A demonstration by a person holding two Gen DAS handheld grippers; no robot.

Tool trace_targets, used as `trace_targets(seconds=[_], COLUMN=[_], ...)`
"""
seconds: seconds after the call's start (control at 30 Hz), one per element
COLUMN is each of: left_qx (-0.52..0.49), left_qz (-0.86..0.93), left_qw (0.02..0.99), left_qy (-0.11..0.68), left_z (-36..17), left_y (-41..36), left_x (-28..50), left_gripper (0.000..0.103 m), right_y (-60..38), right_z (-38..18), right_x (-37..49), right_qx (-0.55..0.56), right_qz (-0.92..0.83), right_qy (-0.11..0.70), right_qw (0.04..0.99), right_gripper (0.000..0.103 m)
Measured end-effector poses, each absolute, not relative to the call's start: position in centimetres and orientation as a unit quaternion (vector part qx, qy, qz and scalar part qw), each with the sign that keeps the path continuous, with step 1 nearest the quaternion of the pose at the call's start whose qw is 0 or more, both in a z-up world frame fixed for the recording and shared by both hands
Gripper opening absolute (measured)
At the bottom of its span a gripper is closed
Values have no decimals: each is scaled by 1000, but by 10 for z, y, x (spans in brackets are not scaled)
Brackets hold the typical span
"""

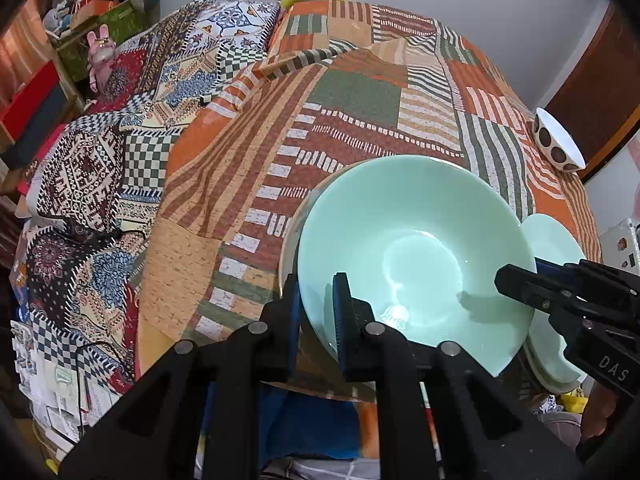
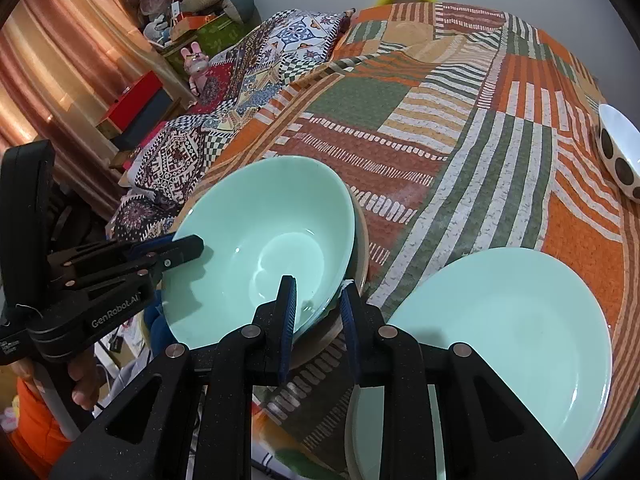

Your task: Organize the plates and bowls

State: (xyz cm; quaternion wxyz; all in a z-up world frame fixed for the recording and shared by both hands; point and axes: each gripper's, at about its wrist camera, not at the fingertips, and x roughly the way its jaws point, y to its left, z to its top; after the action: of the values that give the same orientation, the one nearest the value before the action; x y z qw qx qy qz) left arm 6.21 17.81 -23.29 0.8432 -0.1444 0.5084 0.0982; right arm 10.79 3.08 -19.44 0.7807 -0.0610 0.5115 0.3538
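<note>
Straddling the near rim of the green bowl (image 1: 416, 256), the left gripper (image 1: 316, 312) has one pad outside the wall and one inside; a gap shows at the inner pad, so firm clamping cannot be told. Right gripper (image 2: 318, 312) sits on the opposite rim of the same bowl (image 2: 264, 248), one pad inside, one outside, jaws narrowly parted; grip likewise unclear. In the left view the right gripper (image 1: 516, 280) reaches over the bowl's right rim.

Bowl is tilted, nested in a darker brown bowl (image 2: 360, 244) whose rim shows behind it, near the front edge of the bed (image 1: 360, 120).

Green plate (image 2: 512, 344) lies flat just right of the bowls, at the bed's front edge, partly behind the right gripper. In the left view the plate (image 1: 552, 240) peeks out past the bowl.

White bowl with brown dots (image 1: 558, 140) sits tilted at the bed's right edge, well apart from the stack.

Patchwork cover (image 2: 400, 128) in orange, green and brown spans the bed; a patterned quilt (image 1: 100, 184) covers its left side. Pink rabbit toy (image 1: 100, 52) stands beyond the far left corner.
</note>
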Motion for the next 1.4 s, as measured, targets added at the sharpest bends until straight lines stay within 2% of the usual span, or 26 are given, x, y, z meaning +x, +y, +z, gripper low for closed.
trace_targets(seconds=[0.27, 0.43, 0.63, 0.7, 0.77, 0.93, 1.13, 1.17, 1.23, 1.4], left_qx=[-157, -169, -140, -127, -122, -76, -73, -72, -63, -50], left_qz=[101, 99, 118, 123, 119, 119, 102, 99, 92, 73], left_qw=[839, 836, 846, 854, 861, 875, 889, 892, 901, 919], left_qy=[510, 512, 500, 489, 479, 463, 440, 434, 418, 384], left_z=[-235, -233, -222, -215, -208, -188, -161, -156, -142, -114], left_y=[178, 180, 175, 170, 166, 149, 134, 130, 120, 94], left_x=[65, 64, 61, 60, 60, 64, 67, 68, 71, 80], left_gripper=[13, 14, 23, 46, 52, 52, 53, 53, 53, 61], right_y=[34, 37, 35, 34, 34, 25, 0, -6, -18, -63], right_z=[-195, -196, -194, -191, -190, -186, -166, -162, -152, -127], right_x=[105, 103, 102, 103, 103, 102, 106, 108, 112, 125], right_qx=[-84, -93, -100, -100, -99, -91, -70, -67, -66, -51], right_qz=[347, 352, 356, 356, 355, 353, 344, 341, 328, 288], right_qy=[501, 499, 488, 483, 483, 481, 459, 454, 440, 405], right_qw=[788, 787, 791, 793, 794, 797, 816, 820, 833, 866], right_gripper=[24, 34, 39, 40, 40, 40, 40, 41, 50, 51])
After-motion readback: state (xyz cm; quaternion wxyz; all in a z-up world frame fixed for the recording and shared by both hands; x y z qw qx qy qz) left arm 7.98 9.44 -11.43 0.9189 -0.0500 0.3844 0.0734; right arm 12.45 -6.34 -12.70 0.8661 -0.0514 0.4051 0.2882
